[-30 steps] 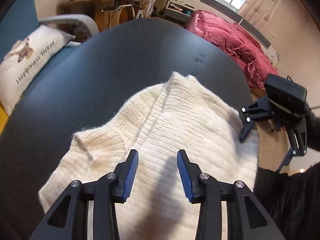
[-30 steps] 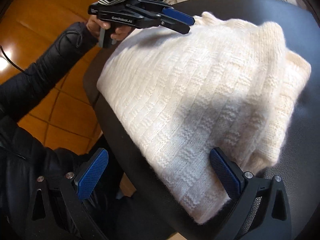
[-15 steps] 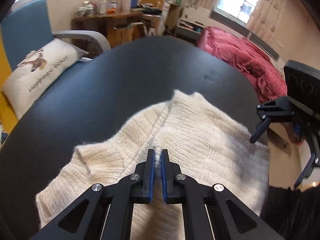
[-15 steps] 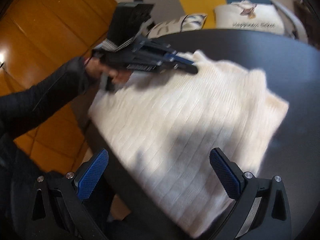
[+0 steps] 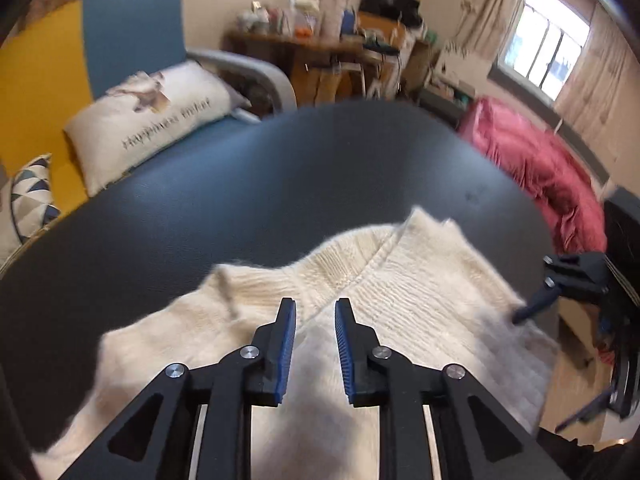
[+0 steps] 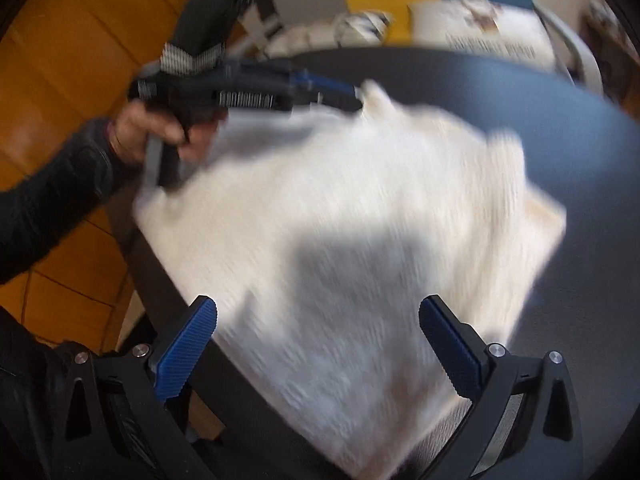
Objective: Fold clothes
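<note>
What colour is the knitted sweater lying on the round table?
Cream white, a ribbed knit sweater; it shows sharpest in the left wrist view.

Left claw [image 5: 315, 312] tilted downward, jaws opening, nothing between them — right claw [image 6: 318, 314] spread wide, empty.

A dark, rounded tabletop [image 5: 280, 184] with a faintly pebbled, matte surface carries just one thing: a cream knitted sweater [image 5: 420, 304]. The sweater lies folded into a rough block at the near edge of the tabletop, by the person's side, and one of its corners hangs slightly past that edge. Its ribbed neckline faces the middle of the tabletop, and one soft point of knit sticks up along its far side. A shadow falls across the middle of the knit. The far half of the tabletop is bare, with one small scuff mark [image 5: 474, 196] toward its right edge.
</note>
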Demonstrator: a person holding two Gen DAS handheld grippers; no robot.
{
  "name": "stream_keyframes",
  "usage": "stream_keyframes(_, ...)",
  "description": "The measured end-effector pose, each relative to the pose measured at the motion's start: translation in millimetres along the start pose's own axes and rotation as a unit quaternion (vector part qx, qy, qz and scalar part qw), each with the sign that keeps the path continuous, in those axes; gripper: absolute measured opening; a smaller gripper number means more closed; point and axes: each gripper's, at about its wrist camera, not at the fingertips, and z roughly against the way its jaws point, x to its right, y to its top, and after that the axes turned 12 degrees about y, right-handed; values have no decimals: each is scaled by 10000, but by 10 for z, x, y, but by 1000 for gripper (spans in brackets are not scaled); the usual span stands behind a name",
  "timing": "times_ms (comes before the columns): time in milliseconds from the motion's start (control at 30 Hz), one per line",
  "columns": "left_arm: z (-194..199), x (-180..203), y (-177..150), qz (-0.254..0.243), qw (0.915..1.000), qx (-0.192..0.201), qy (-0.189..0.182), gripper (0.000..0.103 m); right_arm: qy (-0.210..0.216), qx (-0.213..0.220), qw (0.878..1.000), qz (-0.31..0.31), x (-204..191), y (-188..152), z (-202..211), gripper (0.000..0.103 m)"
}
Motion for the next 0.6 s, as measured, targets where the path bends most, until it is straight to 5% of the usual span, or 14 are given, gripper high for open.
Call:
stream_keyframes(200,394,-348,-465,290,9979,1,573,19,-330,-178,9988,-311,421,474,-263,103)
stream_keyframes(267,564,-588,-651,646,9955,-11,688,20,-874,-414,9925,-742,704,414,-408,103)
stream_keyframes(433,1032,-1271,-1085,1144,9893,-6,908,33,-285,423,9971,-565,460,349,-157,103)
stream_keyframes(600,1094,-1834,-1357,1835,9813,-254,513,37,657,195,9976,-94,-65,426,-469,103)
